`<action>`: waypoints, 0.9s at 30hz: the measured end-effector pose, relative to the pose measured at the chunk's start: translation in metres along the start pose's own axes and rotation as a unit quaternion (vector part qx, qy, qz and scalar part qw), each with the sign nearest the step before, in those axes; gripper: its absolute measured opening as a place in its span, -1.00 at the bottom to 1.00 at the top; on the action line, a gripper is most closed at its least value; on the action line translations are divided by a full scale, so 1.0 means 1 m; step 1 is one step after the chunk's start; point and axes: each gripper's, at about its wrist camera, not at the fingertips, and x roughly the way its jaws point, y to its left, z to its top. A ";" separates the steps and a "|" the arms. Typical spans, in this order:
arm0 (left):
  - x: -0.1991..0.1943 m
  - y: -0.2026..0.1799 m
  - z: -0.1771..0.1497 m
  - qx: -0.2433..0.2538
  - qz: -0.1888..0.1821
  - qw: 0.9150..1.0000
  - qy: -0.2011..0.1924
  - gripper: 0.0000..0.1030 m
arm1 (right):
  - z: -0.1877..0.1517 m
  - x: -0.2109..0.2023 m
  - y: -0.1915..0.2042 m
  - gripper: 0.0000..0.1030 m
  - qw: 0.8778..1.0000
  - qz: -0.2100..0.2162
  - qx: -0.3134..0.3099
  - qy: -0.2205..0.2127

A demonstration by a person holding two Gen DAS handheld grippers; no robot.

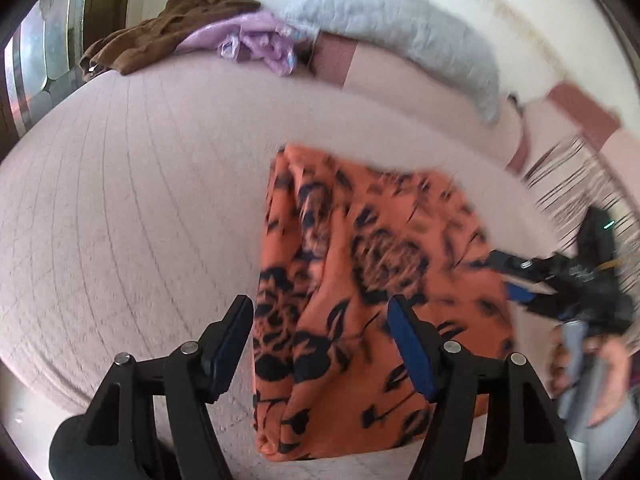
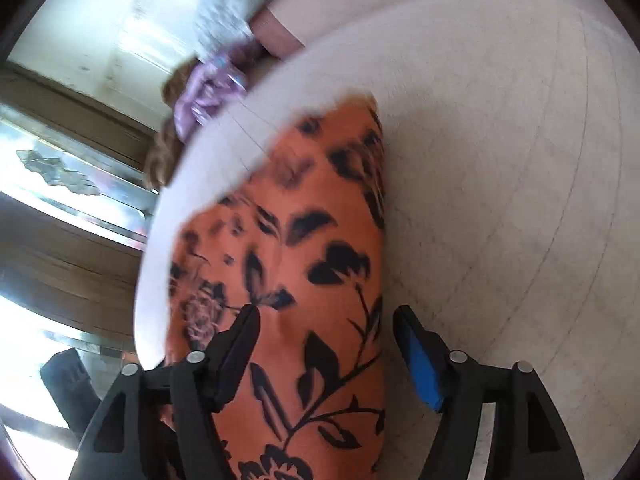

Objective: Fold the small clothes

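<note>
An orange garment with a black flower print [image 1: 360,280] lies folded on the pale quilted bed [image 1: 140,200]. My left gripper [image 1: 320,312] is open and hovers over its near left part, holding nothing. The right gripper [image 1: 508,276] shows at the garment's right edge in the left wrist view, held by a hand. In the right wrist view the right gripper [image 2: 326,320] is open above the same garment [image 2: 304,240], which runs away across the bed [image 2: 500,160]. Both views are blurred by motion.
A brown garment [image 1: 160,36] and a lilac garment [image 1: 256,40] lie piled at the bed's far side. A grey pillow [image 1: 400,28] lies along the wall. A striped fringed cloth [image 1: 580,184] is at the right. A window or door [image 2: 60,168] stands beyond the bed.
</note>
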 end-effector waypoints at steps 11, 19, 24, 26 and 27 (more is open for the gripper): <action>0.039 0.007 -0.011 0.026 0.072 0.996 0.055 0.39 | 0.032 0.019 0.041 -0.29 0.993 -0.070 -0.098 -0.007; 0.037 -0.004 -0.007 0.042 0.082 0.995 0.048 0.38 | 0.015 0.007 0.020 0.49 0.997 -0.065 -0.031 -0.004; 0.035 0.000 -0.008 0.042 0.079 0.995 0.048 0.38 | -0.003 0.011 0.014 0.51 0.998 -0.053 -0.015 0.018; 0.032 0.004 -0.009 0.040 0.077 0.995 0.049 0.38 | -0.009 0.018 0.018 0.31 0.998 -0.038 -0.025 0.034; 0.031 0.003 -0.010 0.040 0.078 0.995 0.050 0.38 | -0.013 0.021 0.025 -0.03 0.997 -0.043 -0.050 0.038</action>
